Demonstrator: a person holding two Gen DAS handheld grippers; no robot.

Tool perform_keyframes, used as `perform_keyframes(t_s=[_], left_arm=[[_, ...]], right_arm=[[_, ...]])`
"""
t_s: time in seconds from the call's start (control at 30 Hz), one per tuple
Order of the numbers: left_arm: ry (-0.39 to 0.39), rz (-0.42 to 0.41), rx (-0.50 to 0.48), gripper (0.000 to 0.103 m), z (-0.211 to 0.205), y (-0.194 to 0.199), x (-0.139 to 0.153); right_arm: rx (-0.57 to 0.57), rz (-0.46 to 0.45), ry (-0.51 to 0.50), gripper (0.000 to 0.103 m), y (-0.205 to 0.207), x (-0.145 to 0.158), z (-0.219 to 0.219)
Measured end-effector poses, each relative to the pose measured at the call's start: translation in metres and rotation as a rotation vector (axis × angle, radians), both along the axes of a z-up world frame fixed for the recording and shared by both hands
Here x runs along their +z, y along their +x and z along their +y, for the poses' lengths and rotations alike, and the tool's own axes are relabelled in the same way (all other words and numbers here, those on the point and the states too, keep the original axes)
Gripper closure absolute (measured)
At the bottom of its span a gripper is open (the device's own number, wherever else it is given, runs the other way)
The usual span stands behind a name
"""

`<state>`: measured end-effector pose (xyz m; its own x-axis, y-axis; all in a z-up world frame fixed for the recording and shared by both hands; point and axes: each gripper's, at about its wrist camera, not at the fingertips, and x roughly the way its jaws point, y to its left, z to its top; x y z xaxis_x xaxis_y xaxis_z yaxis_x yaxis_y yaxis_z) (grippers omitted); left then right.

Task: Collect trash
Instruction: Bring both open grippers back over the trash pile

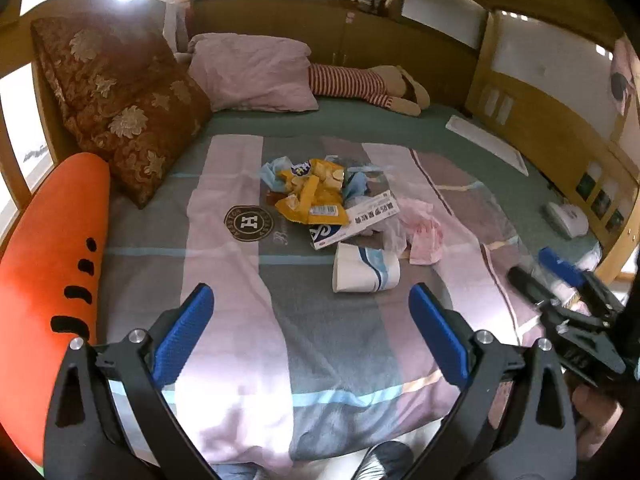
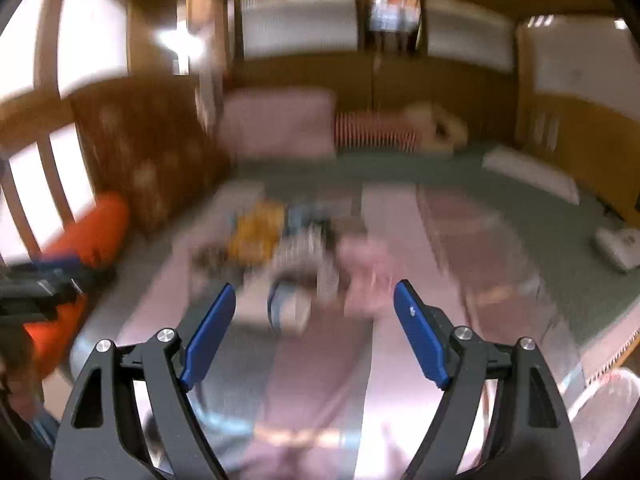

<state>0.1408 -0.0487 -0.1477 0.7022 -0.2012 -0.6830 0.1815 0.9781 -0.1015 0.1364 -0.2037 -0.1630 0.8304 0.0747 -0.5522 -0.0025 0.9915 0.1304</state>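
Both grippers stand open and empty: left gripper (image 1: 312,304) jaws spread wide over the quilt (image 1: 248,320), right gripper (image 2: 314,300) jaws apart too, nothing between the pads in either view. Judgement: this is the approach step, first pick not yet made. Trash pile (image 1: 332,212) sits mid-bed, at 12 o'clock from the left gripper, well short of the pillows. Nearest piece is the paper cup (image 1: 366,268), lying on its side at about 1 o'clock, mouth toward the camera, white with blue bands; it looks dented, so it should crush easily. I'd take it across the body, not the rim, and close gently. Behind it is the white carton (image 1: 356,220) with blue print, flat and tilted, partly under the yellow snack bag (image 1: 312,192). That bag is crumpled and shiny, likely slippery; pinch a fold, not a flat face. At 2 o'clock from the cup are a clear plastic film (image 1: 394,236) and a pink crumpled wrapper (image 1: 426,240), touching each other; light stuff, so go low and avoid snagging the quilt with it. Light blue scraps (image 1: 360,184) are at the pile's far side. Right wrist view is motion-blurred: the pile (image 2: 296,248) reads there only as yellow, white and pink smears at 12 o'clock. I'd let that hand settle before committing. Right gripper also shows at 3 o'clock in the left view (image 1: 560,280), clear of the pile.
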Motion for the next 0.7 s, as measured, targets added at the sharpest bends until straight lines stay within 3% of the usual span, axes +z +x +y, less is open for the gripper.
perform_keyframes(t_s=[0.1,0.7], left_arm=[[0.020,0.000,-0.013,0.005,-0.003,-0.001,-0.004],[0.018,0.027,0.004,0.005,-0.004,0.004,-0.015]], right_arm=[[-0.031,-0.056,-0.017,0.023,-0.007,0.006,-0.004],[-0.010,-0.020,-0.002,0.023,0.000,-0.001,-0.002]])
